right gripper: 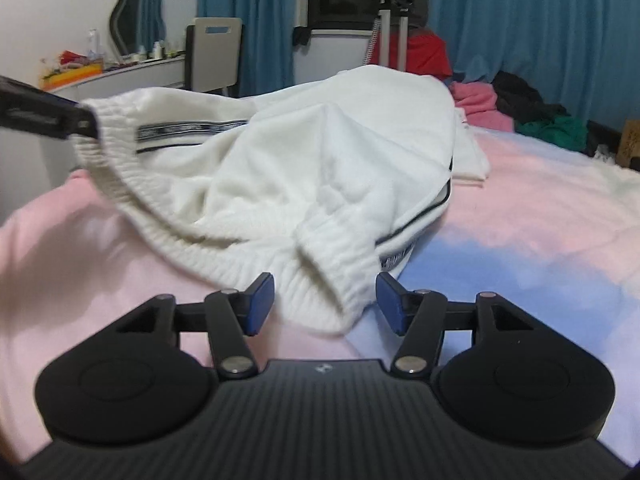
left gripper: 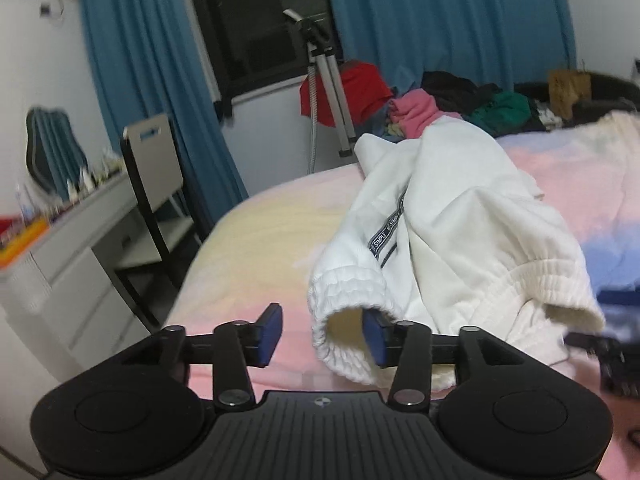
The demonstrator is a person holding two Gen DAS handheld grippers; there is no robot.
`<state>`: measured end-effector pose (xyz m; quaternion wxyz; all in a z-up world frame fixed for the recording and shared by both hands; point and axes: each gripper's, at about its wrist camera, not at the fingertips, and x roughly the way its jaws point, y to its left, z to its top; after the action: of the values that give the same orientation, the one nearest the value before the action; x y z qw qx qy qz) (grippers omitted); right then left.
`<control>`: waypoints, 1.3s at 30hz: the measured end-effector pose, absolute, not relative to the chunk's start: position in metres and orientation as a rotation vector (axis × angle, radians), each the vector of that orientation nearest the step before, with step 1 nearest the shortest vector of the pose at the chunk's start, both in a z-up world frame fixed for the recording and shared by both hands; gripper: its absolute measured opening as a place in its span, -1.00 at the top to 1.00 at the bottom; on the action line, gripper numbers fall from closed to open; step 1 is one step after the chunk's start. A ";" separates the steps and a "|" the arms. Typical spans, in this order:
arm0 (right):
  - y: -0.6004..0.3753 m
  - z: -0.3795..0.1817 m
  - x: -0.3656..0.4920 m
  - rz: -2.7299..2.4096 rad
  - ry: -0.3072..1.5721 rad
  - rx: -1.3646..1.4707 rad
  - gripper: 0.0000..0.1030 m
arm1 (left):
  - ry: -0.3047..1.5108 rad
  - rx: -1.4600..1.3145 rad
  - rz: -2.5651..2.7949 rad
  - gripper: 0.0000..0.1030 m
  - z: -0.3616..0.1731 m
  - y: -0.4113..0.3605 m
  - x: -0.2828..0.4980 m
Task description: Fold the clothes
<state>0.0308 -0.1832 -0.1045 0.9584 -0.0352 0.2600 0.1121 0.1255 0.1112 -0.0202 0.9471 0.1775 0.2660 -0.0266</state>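
The white trousers (right gripper: 320,152) are lying crumpled on the bed (right gripper: 520,220), stretching away from the waistband (right gripper: 344,268); both hand-held grippers, left (left gripper: 322,336) and right (right gripper: 325,304), are gaping apart astride it.

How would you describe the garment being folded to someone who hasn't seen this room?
On the pastel pink-and-blue bed, nearest the cameras, lies a crumpled white garment with ribbed elastic cuffs. Unlike the coloured clothes pile by the curtains, it carries a dark printed stripe.
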 end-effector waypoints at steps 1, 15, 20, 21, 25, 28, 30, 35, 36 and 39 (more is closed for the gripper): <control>-0.185 -0.106 0.038 0.207 0.530 -0.058 -0.13 | 0.535 0.394 -0.050 0.01 -0.024 0.107 0.127; -0.206 -0.071 0.024 -0.006 0.343 -0.009 0.69 | 0.443 0.249 0.065 -0.33 -0.024 0.109 0.158; -0.214 -0.058 0.008 -0.086 0.280 -0.032 0.71 | 0.516 -0.131 0.116 -0.39 -0.014 0.160 0.170; -0.215 -0.060 0.008 -0.080 0.309 -0.036 0.71 | 0.552 -0.201 0.121 -0.39 -0.017 0.171 0.173; -0.220 -0.075 0.013 -0.027 0.475 -0.010 0.69 | 0.736 -0.369 0.190 -0.38 -0.036 0.204 0.182; -0.230 -0.087 0.022 0.057 0.628 0.103 0.69 | 0.860 -0.497 0.219 -0.36 -0.054 0.235 0.185; -0.239 -0.081 0.017 0.094 0.630 0.164 0.67 | 0.906 -0.606 0.197 -0.36 -0.062 0.251 0.184; -0.262 -0.065 0.005 0.187 0.631 0.317 0.65 | 0.902 -0.716 0.134 -0.34 -0.055 0.274 0.159; -0.266 -0.062 0.003 0.206 0.631 0.348 0.65 | 0.880 -0.710 0.125 -0.35 -0.048 0.275 0.153; -0.280 -0.052 -0.004 0.261 0.630 0.440 0.64 | 0.775 -0.663 0.118 -0.53 -0.027 0.275 0.137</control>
<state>-0.0040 -0.2801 -0.0524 0.9188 0.2140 0.3063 0.1271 0.1368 0.2746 -0.0268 0.8711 -0.3171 0.3708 0.0566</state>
